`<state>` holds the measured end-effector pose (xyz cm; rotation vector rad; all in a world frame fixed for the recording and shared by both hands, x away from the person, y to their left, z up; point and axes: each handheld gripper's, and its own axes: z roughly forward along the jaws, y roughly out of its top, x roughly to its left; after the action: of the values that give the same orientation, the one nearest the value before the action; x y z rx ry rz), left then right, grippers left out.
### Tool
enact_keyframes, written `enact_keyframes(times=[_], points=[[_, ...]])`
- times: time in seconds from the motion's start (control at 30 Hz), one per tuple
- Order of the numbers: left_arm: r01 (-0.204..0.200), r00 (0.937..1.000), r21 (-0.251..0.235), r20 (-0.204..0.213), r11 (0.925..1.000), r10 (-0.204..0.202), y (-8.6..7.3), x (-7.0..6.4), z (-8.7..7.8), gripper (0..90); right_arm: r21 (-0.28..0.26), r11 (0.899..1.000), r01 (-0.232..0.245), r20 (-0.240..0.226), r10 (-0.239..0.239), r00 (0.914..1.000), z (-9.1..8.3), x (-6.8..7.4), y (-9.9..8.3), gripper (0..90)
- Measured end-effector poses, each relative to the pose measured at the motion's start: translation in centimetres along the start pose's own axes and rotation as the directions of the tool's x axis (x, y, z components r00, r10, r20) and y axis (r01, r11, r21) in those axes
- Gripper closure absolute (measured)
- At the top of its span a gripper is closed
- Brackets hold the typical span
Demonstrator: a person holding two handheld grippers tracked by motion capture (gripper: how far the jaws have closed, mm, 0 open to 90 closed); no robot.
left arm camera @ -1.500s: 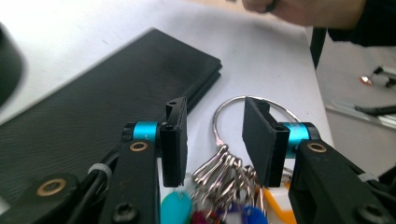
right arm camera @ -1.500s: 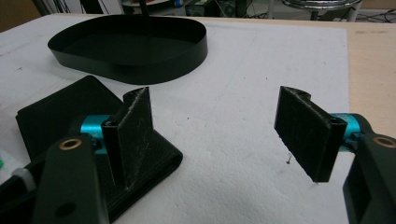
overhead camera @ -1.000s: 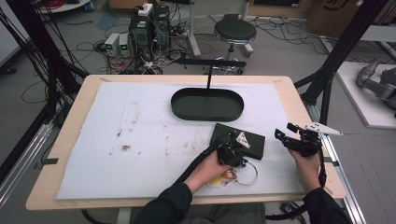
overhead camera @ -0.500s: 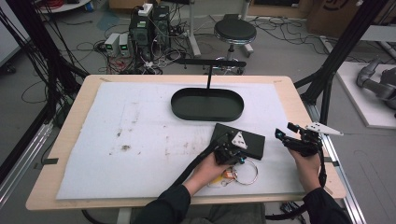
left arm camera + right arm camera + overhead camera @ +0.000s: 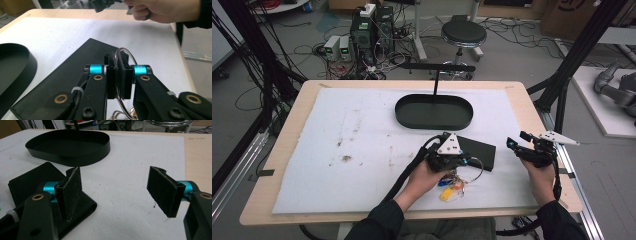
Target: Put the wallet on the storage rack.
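Left gripper [image 5: 117, 75] pinches a key ring [image 5: 125, 53] over the black wallet [image 5: 62, 82]; right gripper [image 5: 117, 187] gapes wide beside it.

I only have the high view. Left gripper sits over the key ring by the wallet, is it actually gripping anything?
Observer: Yes. In the left gripper view the left gripper is shut on the key ring, the wire pinched between its pads.
Operator: And the right one?
Observer: The right gripper is open in its own view, jaws wide apart with only white mat between them.
Operator: Is the wallet under the right gripper?
Observer: Not quite. The black wallet lies behind its left-hand pad, with the black tray beyond.
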<state>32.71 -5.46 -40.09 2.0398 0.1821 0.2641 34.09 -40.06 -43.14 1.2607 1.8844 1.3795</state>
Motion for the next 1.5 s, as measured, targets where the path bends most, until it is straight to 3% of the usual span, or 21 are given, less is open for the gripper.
enact_keyframes(times=[0.17,0.27,0.33,0.6,0.87,1.1,1.5], points=[[-0.032,0.9993,-0.004,0.021,0.9995,0.032,-0.1,-1.0,-0.3,86.2,-0.004,1.000,0.004,0.002,-0.004,1.0000,0.0,0.0,0.0,28.4],[-0.071,0.9972,-0.005,0.024,0.9975,0.071,-0.2,-1.6,-0.5,86.2,-0.008,1.000,0.005,0.001,-0.005,1.0000,0.0,0.0,0.0,28.4],[-0.081,0.9965,-0.001,0.021,0.9967,0.081,-0.2,-1.8,-0.7,86.2,-0.007,1.000,0.004,0.003,-0.004,1.0000,0.1,-0.1,0.0,28.4],[-0.107,0.9913,0.017,0.079,0.9941,0.105,-0.4,-2.1,-1.0,85.6,-0.005,1.000,0.005,0.002,-0.005,1.0000,0.1,0.0,0.0,28.4],[-0.068,0.9921,0.059,0.109,0.9959,0.061,-1.2,-1.7,-0.1,83.0,0.000,1.000,0.003,-0.001,-0.003,1.0000,0.3,0.1,0.0,28.4],[-0.046,0.9924,0.041,0.116,0.9981,0.041,-1.2,-1.5,-0.4,86.3,0.000,1.000,-0.001,0.000,0.001,1.0000,0.2,0.0,0.0,28.4],[-0.004,0.9993,-0.077,0.038,0.9970,0.007,-0.2,0.3,-4.9,86.7,0.001,1.000,-0.003,0.002,0.003,1.0000,0.3,-0.1,0.0,28.4]])
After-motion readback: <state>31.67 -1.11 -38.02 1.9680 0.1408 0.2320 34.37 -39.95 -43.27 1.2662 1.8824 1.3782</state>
